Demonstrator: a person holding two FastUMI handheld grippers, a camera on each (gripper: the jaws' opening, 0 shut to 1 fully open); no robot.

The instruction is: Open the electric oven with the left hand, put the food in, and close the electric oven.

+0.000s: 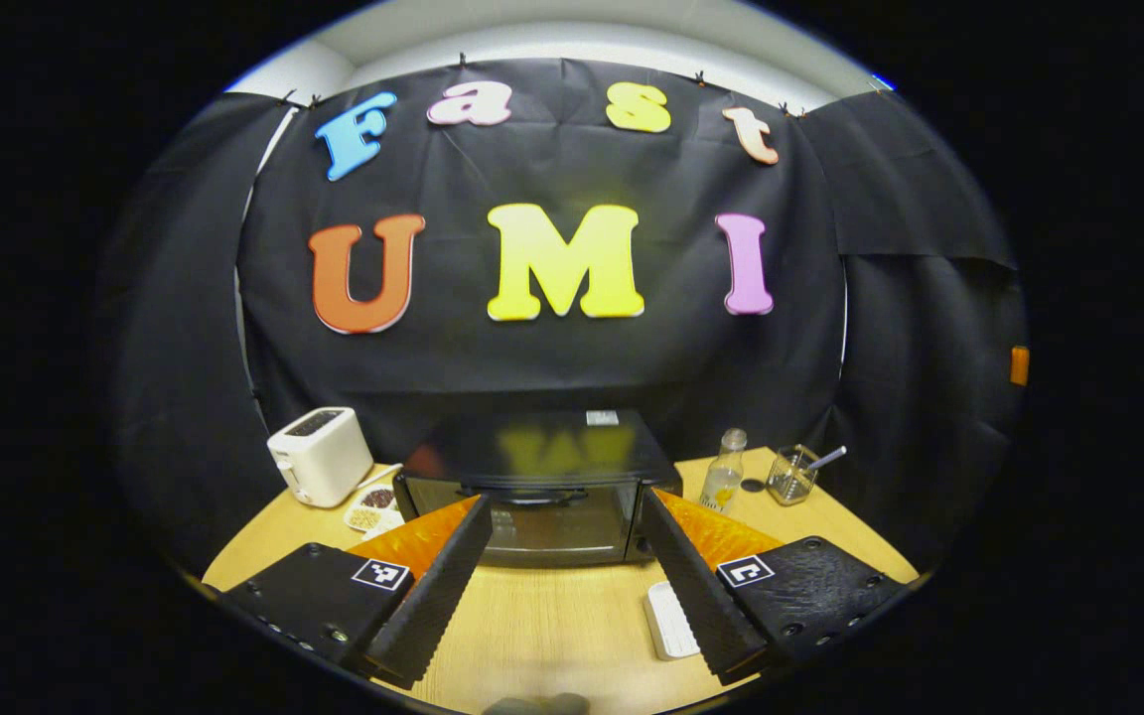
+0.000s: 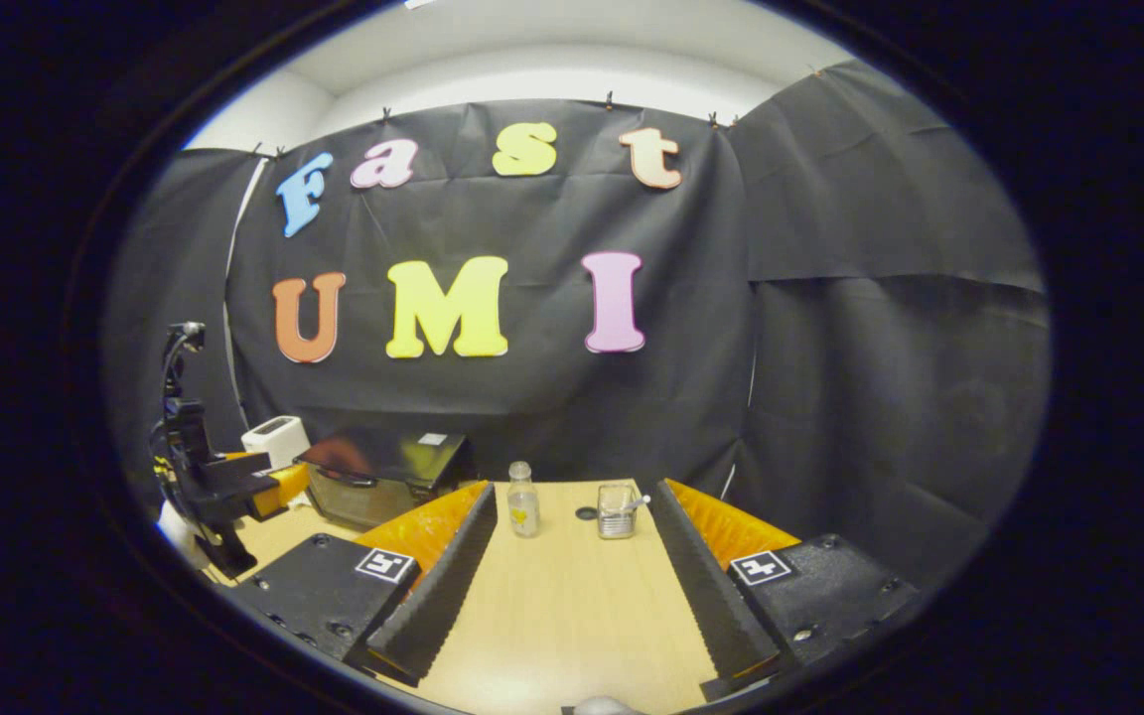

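the black glass-fronted electric oven [image 1: 542, 497] sits at twelve o'clock of the released left hand-held gripper [image 1: 557, 586], its horizontal door handle [image 1: 532, 494] lying crosswise, door closed.

Ahead of the left gripper [image 1: 565, 576], the lower corners of the electric oven [image 1: 540, 492] are covered by its fingers [image 1: 433, 586]. What lies in the small dishes [image 1: 370, 506] is too small to be told. The white flat object [image 1: 669, 621] is partly hidden behind the right-hand finger.

Bottle [image 2: 522, 500] and jar [image 2: 617, 511] on table [image 2: 562, 616]
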